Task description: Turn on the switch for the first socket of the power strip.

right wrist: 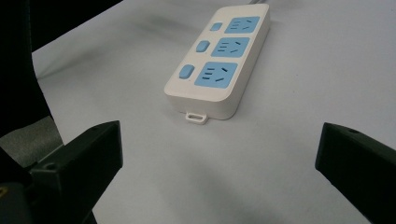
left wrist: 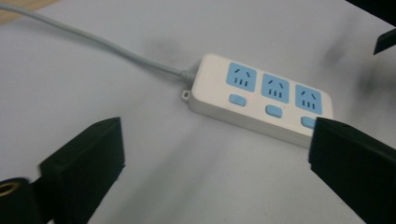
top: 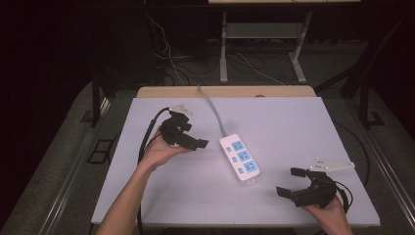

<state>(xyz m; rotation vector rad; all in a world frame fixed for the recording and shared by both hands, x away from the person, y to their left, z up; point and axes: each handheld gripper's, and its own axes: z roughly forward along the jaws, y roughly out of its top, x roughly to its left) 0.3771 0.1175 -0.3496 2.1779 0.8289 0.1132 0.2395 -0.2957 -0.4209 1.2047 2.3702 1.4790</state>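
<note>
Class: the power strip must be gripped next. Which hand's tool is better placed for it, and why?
Probably the left. The left tool stands open right beside the power strip, near its cable end. The right tool, also open, sits farther off, past the strip's free end by the table edge.

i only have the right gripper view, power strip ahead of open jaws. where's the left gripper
Observer: The left gripper is beside the power strip, on its left in the high view, not touching it.
Operator: open or shut
Observer: Open, with nothing between its jaws.
Operator: where does the strip's cable go
Observer: The grey cable runs from the strip's far end off the back edge of the white table.
</note>
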